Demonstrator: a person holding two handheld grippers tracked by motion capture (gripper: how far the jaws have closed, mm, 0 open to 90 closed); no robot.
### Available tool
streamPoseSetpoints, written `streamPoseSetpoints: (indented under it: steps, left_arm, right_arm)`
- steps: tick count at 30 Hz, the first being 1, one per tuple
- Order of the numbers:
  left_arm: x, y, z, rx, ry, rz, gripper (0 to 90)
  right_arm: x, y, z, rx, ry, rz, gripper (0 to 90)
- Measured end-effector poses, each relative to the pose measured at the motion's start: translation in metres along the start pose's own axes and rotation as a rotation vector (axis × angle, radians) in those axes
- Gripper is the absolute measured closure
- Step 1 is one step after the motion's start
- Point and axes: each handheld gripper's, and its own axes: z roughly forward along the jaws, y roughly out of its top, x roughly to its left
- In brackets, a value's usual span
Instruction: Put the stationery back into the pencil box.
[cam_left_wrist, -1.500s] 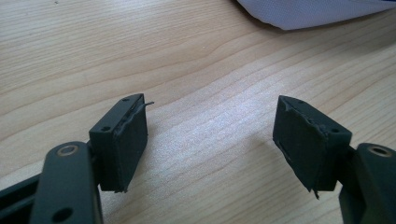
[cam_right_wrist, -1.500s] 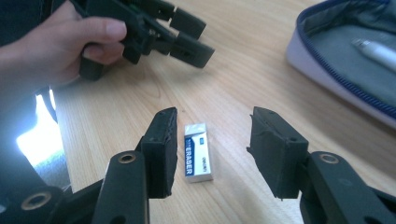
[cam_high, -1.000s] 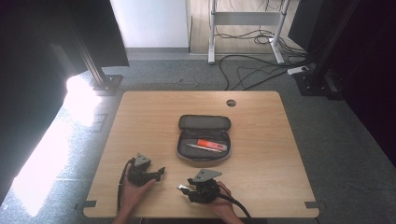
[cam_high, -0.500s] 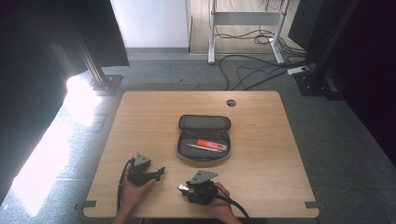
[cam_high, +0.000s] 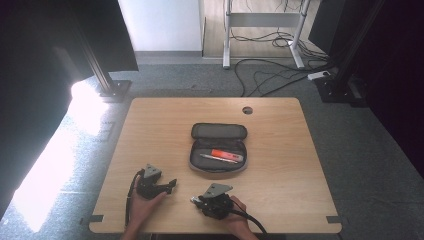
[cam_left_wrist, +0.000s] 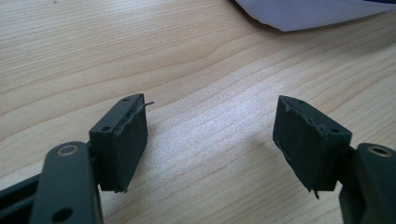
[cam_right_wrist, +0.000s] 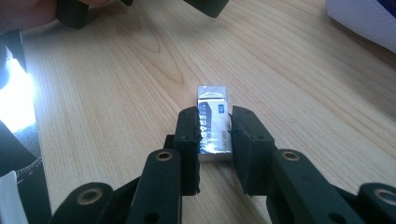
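The right gripper (cam_right_wrist: 215, 128) has just been closing its jaws, and they now clasp the eraser (cam_right_wrist: 214, 122) on the table (cam_right_wrist: 116, 93), long axis running straight out between the pads. The pencil case (cam_high: 218, 148) lies ahead and open (lifted yet? hard to say). The left gripper (cam_left_wrist: 210, 140) rests gaping, nothing between its jaws, farther from the eraser.

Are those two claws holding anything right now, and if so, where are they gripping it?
The right gripper, its jaws just closing, pinches a small eraser by its long sides, at its near end. The left gripper is open, holding nothing.
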Motion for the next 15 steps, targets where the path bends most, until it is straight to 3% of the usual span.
streamPoseSetpoints:
  steps: [15]
  left_arm:
    - [0.0003,0.0001,0.0,0.0,-0.002,0.001,26.9]
  right_arm:
    - [-0.0055,0.0013,-0.0083,-0.041,0.004,0.021,72.3]
